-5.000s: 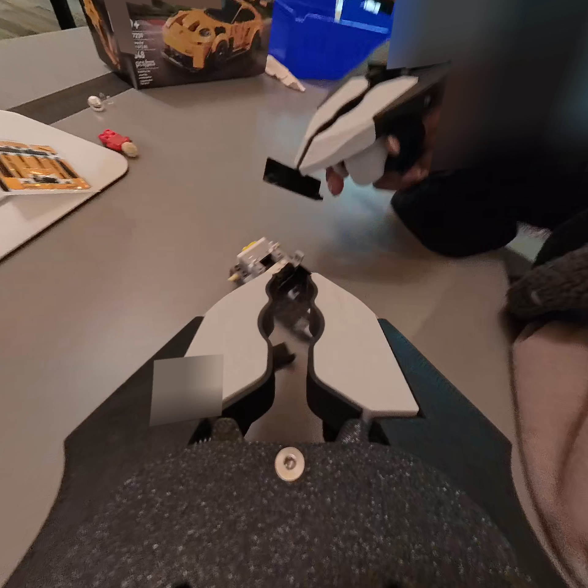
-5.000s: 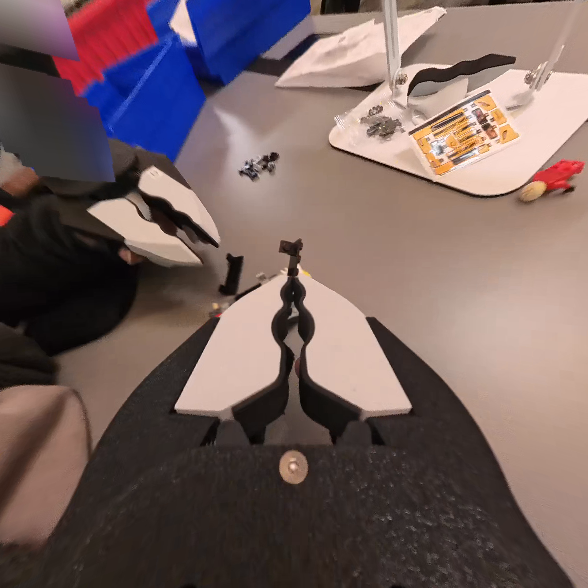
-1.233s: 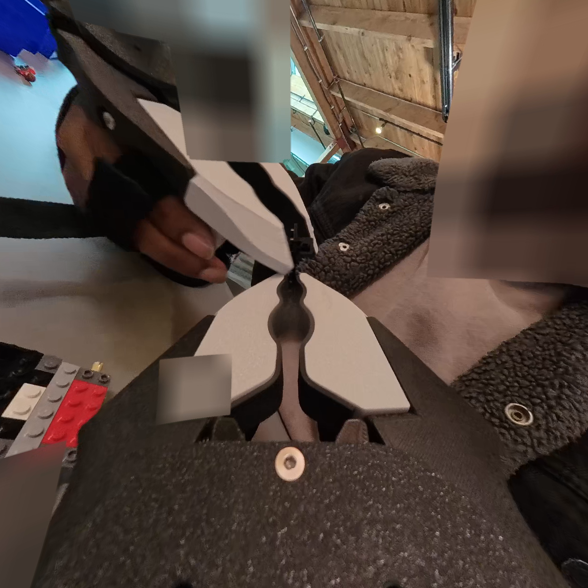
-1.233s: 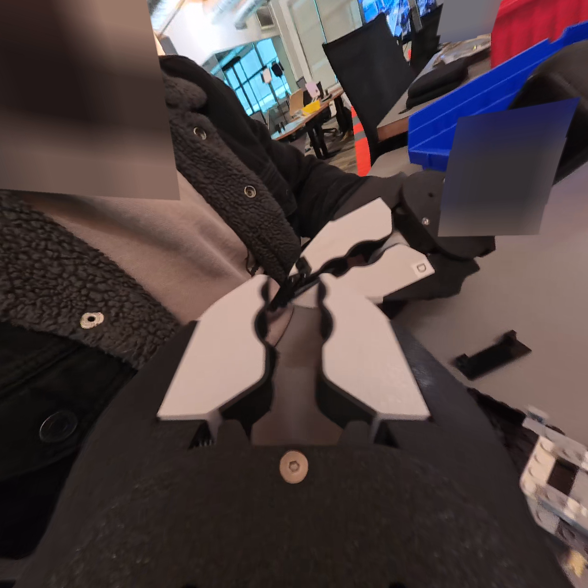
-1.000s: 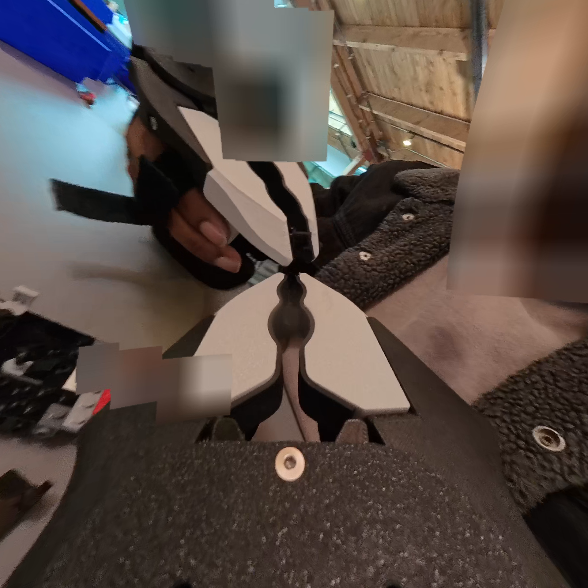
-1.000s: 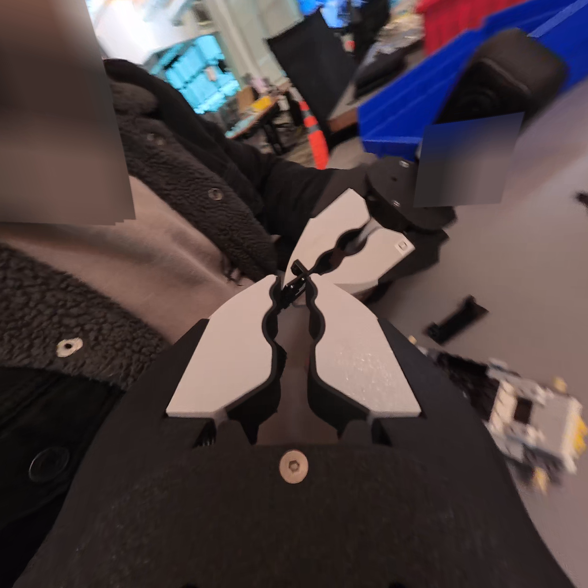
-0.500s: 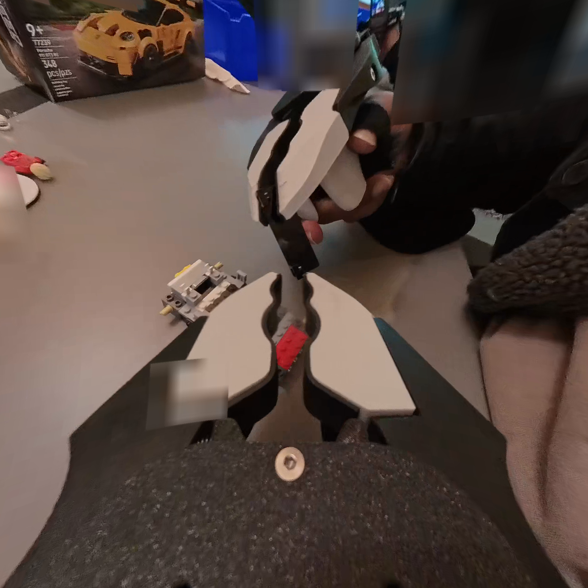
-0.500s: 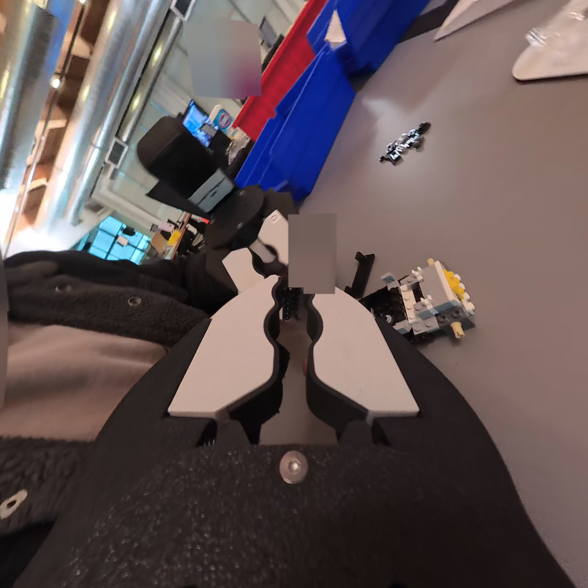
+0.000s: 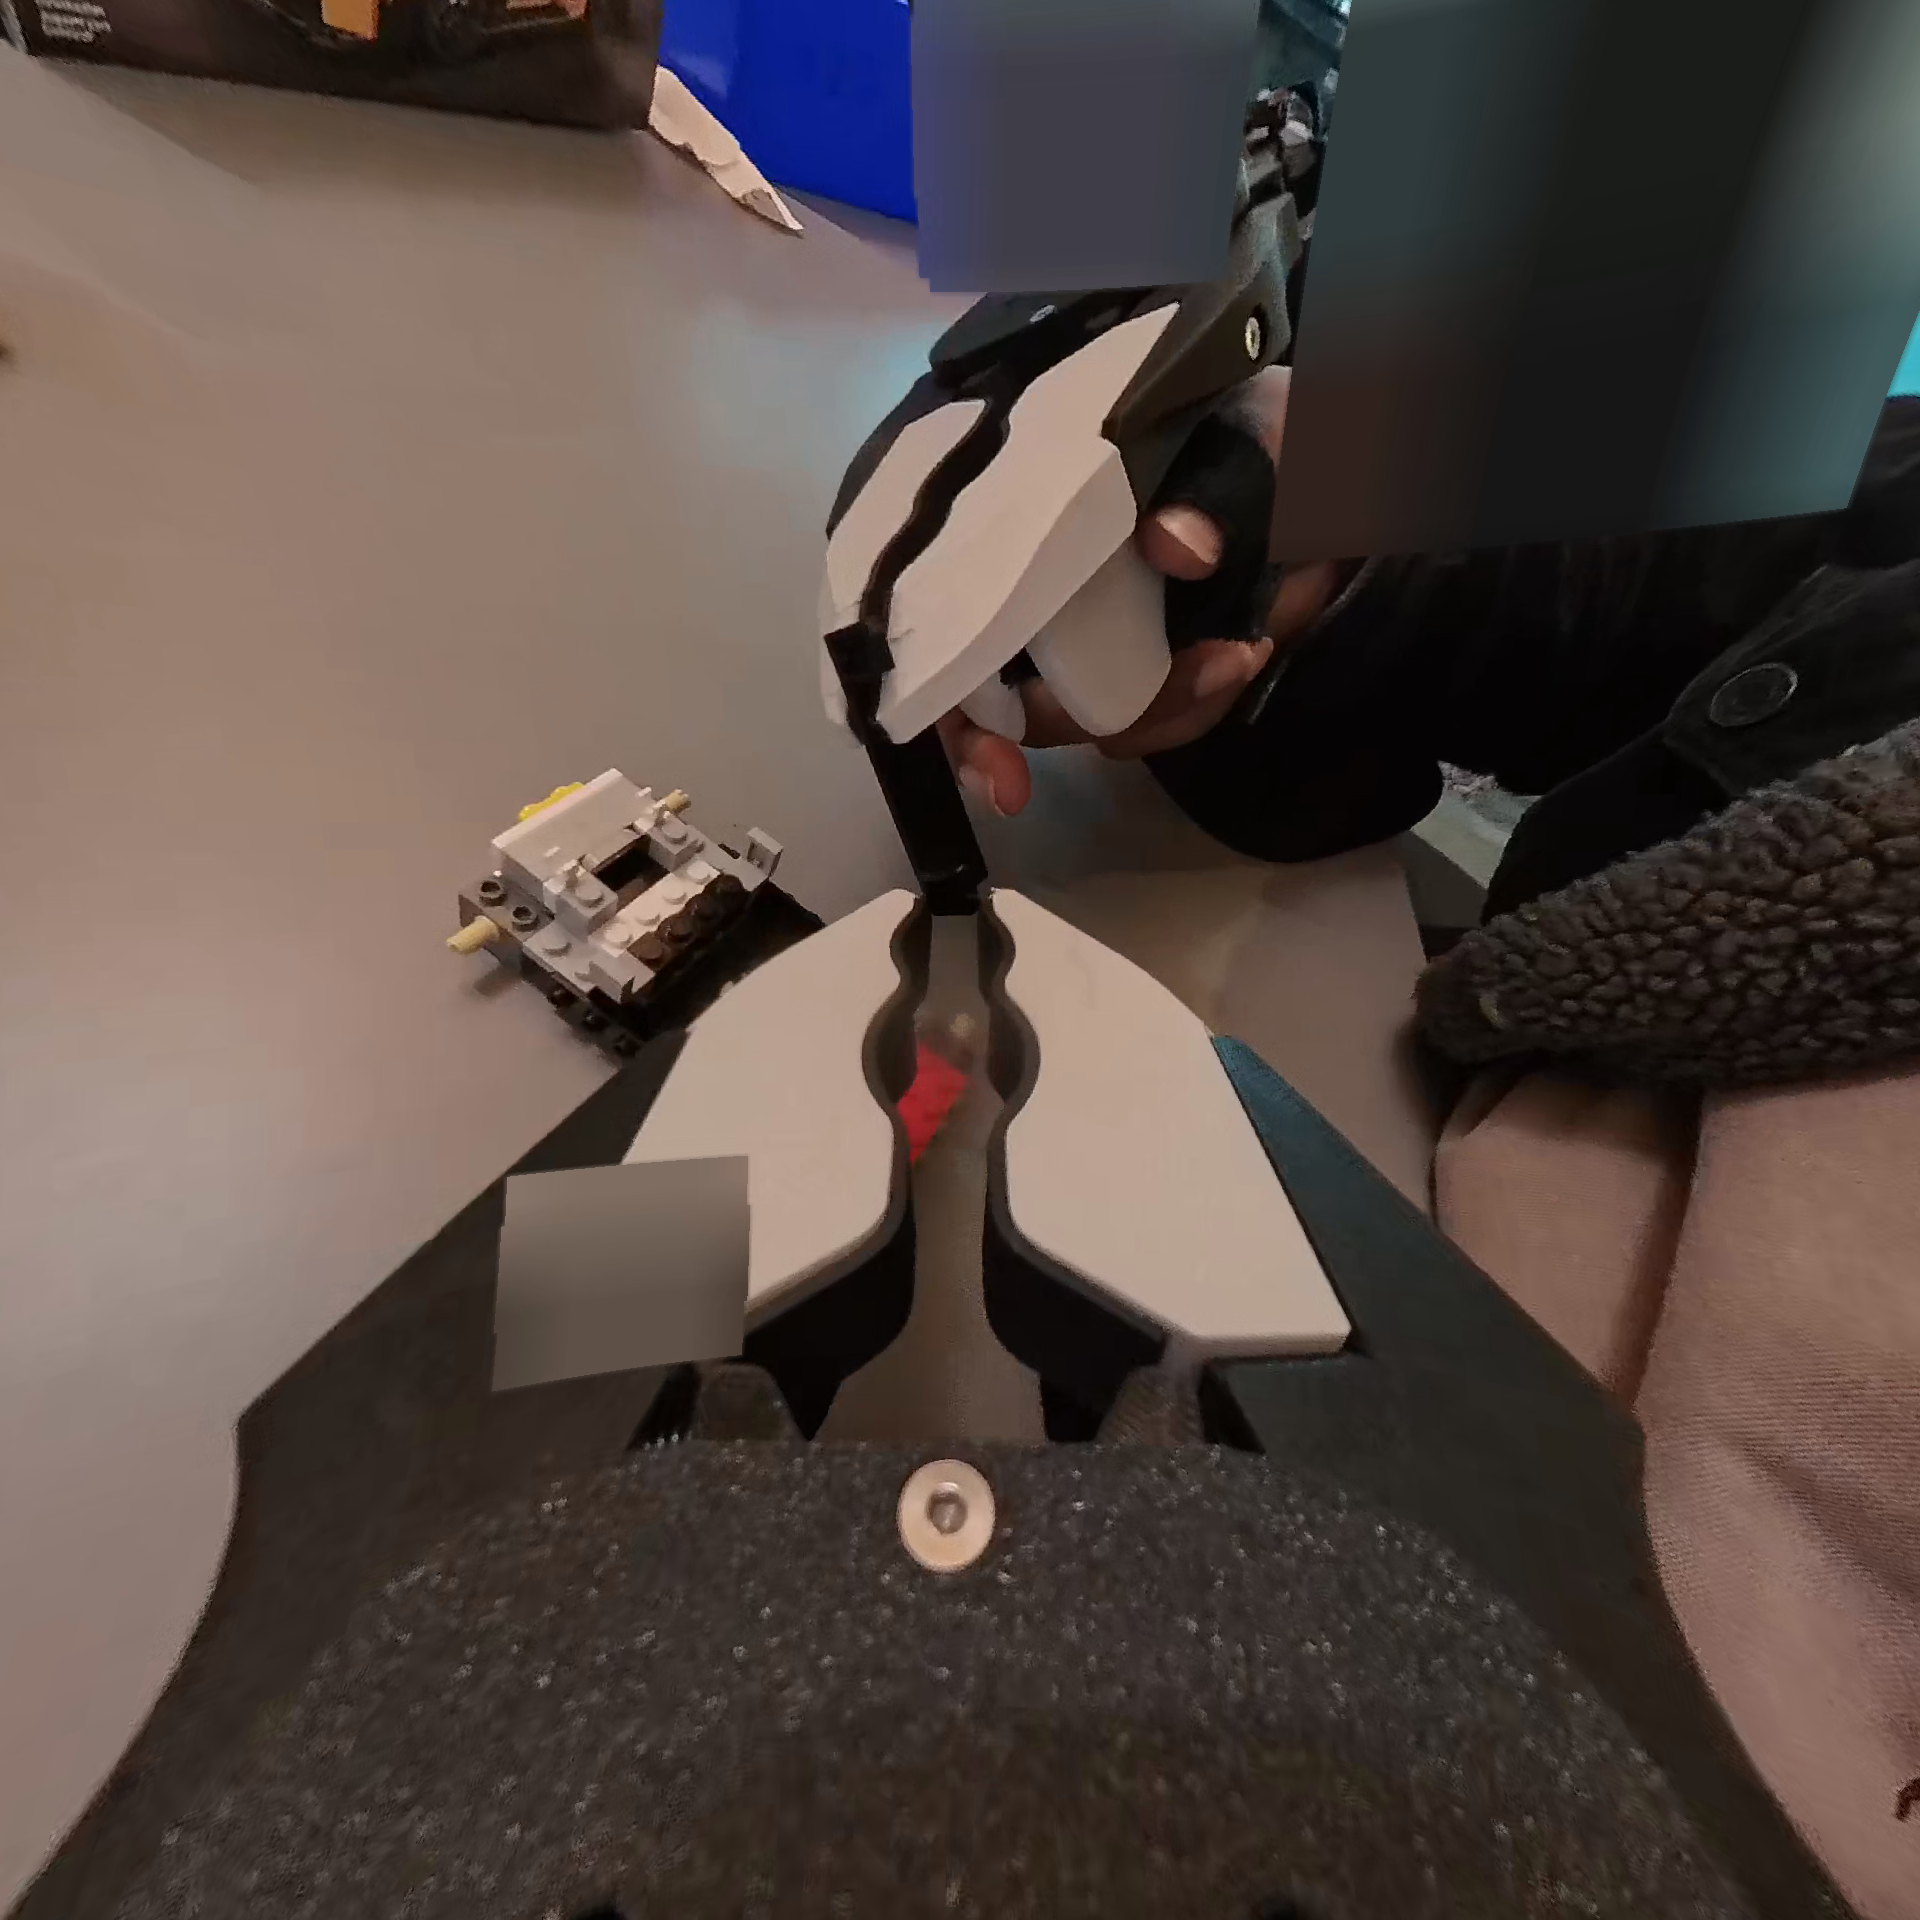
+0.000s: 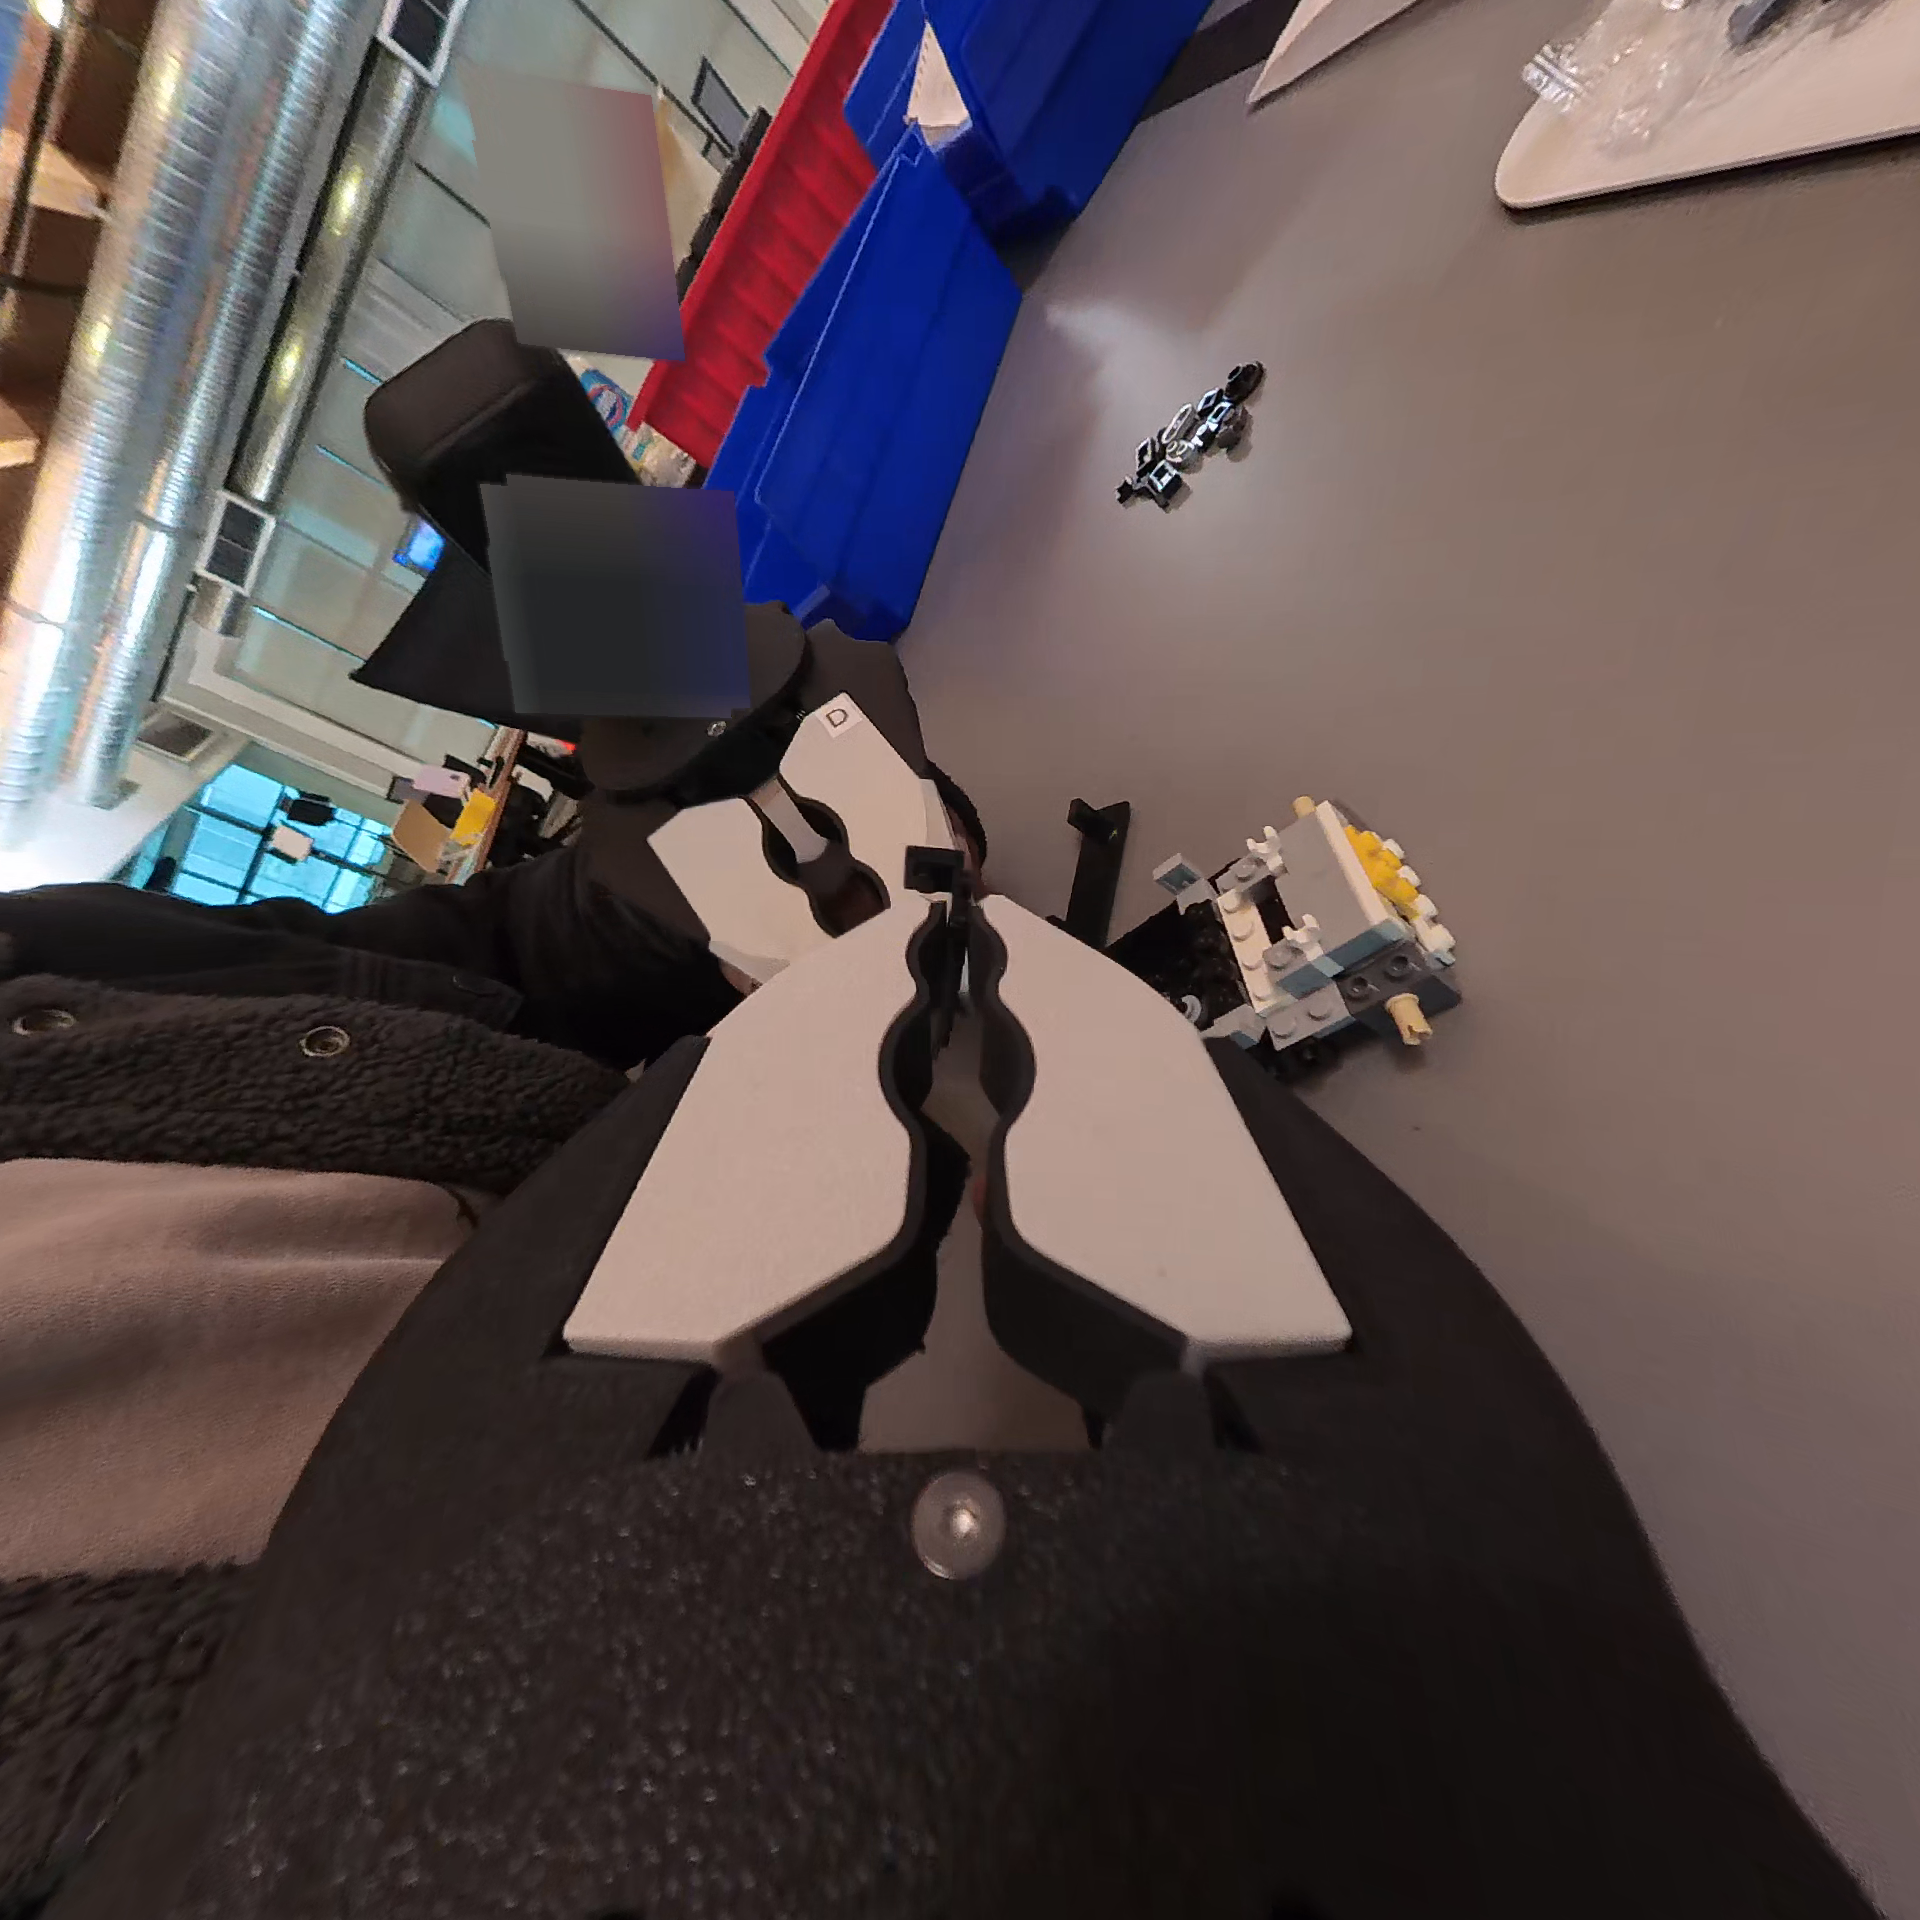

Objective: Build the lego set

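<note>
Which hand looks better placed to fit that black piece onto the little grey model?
Probably the right hand-held gripper: it already grips the black piece. The left is empty, beside the grey model.

A matt, smooth grey desk [image 9: 343,499] is seen. The fingers [image 9: 769,1122] are faced with matt white plastic over a rough, speckled black body. The part-built model [image 9: 613,904] is of glossy plastic bricks. Nubbly dark fleece [image 9: 1704,914] and shiny blue plastic bins [image 10: 883,416] are shown.

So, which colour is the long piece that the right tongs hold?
Black. The long piece shows best in the left wrist view, hanging down from the right tongs.
</note>
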The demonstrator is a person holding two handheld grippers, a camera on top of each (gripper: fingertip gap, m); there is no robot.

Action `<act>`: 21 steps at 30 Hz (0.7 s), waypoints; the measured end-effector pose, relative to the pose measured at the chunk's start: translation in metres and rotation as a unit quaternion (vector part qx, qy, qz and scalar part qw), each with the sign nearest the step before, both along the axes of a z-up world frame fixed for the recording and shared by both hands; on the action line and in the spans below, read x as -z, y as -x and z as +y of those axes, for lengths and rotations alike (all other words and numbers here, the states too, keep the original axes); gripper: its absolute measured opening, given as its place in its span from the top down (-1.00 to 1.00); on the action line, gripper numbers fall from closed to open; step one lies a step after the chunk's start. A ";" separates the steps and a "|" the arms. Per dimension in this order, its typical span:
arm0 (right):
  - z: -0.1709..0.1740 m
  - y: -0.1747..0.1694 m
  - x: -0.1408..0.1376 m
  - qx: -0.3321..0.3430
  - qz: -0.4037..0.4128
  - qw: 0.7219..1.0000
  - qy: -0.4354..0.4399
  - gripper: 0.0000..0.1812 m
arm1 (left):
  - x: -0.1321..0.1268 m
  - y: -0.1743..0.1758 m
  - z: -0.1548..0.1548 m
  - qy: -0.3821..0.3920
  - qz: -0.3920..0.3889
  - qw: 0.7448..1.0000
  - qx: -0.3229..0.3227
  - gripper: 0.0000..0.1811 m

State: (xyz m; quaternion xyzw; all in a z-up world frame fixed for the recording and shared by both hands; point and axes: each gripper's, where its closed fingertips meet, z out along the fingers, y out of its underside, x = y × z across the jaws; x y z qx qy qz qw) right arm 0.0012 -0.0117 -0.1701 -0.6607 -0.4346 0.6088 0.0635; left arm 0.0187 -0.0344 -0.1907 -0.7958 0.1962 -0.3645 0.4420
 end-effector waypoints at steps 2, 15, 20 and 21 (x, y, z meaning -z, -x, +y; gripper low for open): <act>0.000 0.000 -0.001 0.002 0.001 1.000 -0.001 0.96 | -0.001 0.000 0.000 0.012 -0.022 1.000 0.002 0.91; -0.007 -0.006 -0.001 -0.031 0.013 0.998 -0.052 0.79 | -0.019 -0.002 -0.006 0.069 -0.180 0.981 0.034 0.93; 0.005 -0.013 -0.022 -0.032 0.067 0.993 -0.092 0.74 | -0.027 0.000 -0.007 0.074 -0.221 0.972 0.041 0.93; 0.008 -0.015 -0.025 -0.033 0.079 0.988 -0.125 0.74 | -0.028 0.000 -0.007 0.077 -0.230 0.969 0.043 0.93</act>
